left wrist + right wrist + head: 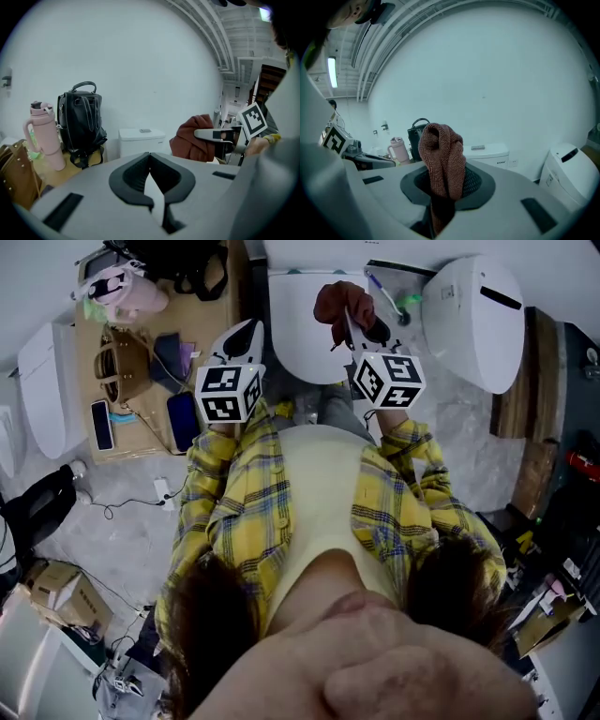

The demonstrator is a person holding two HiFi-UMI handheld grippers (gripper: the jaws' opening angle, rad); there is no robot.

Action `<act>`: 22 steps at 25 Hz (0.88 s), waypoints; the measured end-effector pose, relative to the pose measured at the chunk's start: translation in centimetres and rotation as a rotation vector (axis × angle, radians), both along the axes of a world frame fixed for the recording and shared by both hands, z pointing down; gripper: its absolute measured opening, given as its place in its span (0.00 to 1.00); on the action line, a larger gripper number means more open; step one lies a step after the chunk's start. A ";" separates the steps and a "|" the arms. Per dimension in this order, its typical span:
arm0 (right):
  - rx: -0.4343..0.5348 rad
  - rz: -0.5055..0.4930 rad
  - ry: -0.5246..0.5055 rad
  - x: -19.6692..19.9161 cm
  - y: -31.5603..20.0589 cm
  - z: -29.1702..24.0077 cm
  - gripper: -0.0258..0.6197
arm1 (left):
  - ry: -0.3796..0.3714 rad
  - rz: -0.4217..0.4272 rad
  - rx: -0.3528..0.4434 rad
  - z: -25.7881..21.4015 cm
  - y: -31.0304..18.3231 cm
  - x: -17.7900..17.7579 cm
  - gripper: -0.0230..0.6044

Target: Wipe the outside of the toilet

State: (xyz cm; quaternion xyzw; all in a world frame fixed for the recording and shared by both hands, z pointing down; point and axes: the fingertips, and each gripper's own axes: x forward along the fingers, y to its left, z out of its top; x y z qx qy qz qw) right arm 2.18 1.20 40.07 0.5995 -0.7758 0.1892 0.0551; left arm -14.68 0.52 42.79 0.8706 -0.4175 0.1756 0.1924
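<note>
The white toilet (298, 338) stands straight ahead of me by the wall; its tank (141, 141) with a flush button on top shows in both gripper views (488, 153). My right gripper (351, 322) is shut on a reddish-brown knitted cloth (339, 302), held above the toilet's right side. The cloth (442, 158) sticks up bunched from between the jaws. My left gripper (249, 330) hovers by the toilet's left edge, jaws shut (150, 157) and empty. From the left gripper view the cloth (193, 138) hangs to the right.
A wooden table (214, 302) on the left holds a black backpack (79, 123), a pink bottle (43, 136), a brown bag (120, 362) and phones. A second white toilet (473, 319) lies at the right. A brush handle (382, 292) sits between them. Cables and boxes litter the floor.
</note>
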 end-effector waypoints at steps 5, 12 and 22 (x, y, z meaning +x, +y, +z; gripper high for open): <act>0.005 -0.102 -0.004 1.6 -3.9 -0.2 0.17 | 0.003 -0.054 -0.004 0.1 -3.0 2.9 0.05; 0.012 -0.206 0.005 2.7 -9.4 0.2 0.17 | -0.010 -0.138 -0.002 0.0 -6.1 5.0 0.05; 0.026 -0.361 0.008 0.3 -16.1 1.2 0.17 | -0.053 -0.252 0.011 0.1 -9.1 5.4 0.05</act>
